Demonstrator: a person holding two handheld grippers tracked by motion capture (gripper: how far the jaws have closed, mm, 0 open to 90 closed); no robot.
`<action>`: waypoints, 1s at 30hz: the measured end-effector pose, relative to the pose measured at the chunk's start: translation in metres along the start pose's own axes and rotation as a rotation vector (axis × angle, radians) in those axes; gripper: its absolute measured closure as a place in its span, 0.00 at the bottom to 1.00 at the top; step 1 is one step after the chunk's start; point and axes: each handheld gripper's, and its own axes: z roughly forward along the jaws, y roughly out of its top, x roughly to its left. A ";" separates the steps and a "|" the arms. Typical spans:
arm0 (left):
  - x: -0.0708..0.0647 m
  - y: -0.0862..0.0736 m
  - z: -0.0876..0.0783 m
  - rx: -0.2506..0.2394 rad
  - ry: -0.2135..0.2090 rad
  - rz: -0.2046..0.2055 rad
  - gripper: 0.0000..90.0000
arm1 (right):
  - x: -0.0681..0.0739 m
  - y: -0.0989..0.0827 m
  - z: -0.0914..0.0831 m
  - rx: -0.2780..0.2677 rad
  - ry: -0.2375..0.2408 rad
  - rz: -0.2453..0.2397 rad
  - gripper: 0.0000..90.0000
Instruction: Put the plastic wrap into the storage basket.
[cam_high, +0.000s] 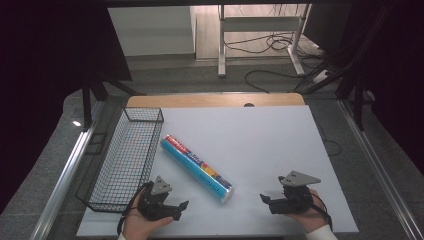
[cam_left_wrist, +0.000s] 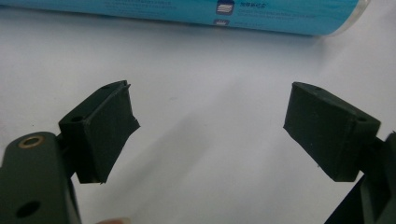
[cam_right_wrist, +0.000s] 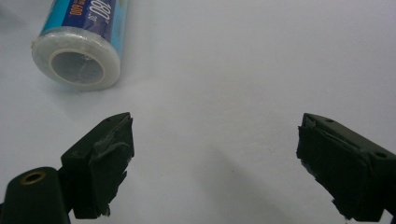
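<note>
A blue printed roll of wrap (cam_high: 196, 168) lies slanted on the white table (cam_high: 260, 140), its near end toward the front. My left gripper (cam_high: 177, 210) rests near the front edge, left of the roll's near end, and stands open with nothing between its jaws. In the left gripper view the roll (cam_left_wrist: 196, 14) lies crosswise beyond the open gripper (cam_left_wrist: 210, 126). My right gripper (cam_high: 265, 199) sits at the front right, open and holding nothing. In the right gripper view the roll's open end (cam_right_wrist: 77, 65) faces the open gripper (cam_right_wrist: 215, 154) from the upper left.
A black wire basket (cam_high: 125, 157) stands along the table's left side, just left of the roll. A wooden strip (cam_high: 215, 100) runs along the far edge. Beyond the table are a white desk frame (cam_high: 260, 35) and cables on the floor.
</note>
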 end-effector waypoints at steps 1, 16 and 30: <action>0.000 0.000 0.000 0.002 0.001 0.001 0.17 | -0.001 0.000 0.000 0.000 -0.001 -0.001 0.14; -0.002 -0.001 0.000 0.007 -0.007 0.011 0.18 | 0.000 0.007 -0.009 -0.009 -0.006 0.050 0.20; -0.008 -0.002 0.001 0.024 -0.003 0.034 0.18 | 0.010 0.024 -0.001 0.031 0.033 0.069 0.23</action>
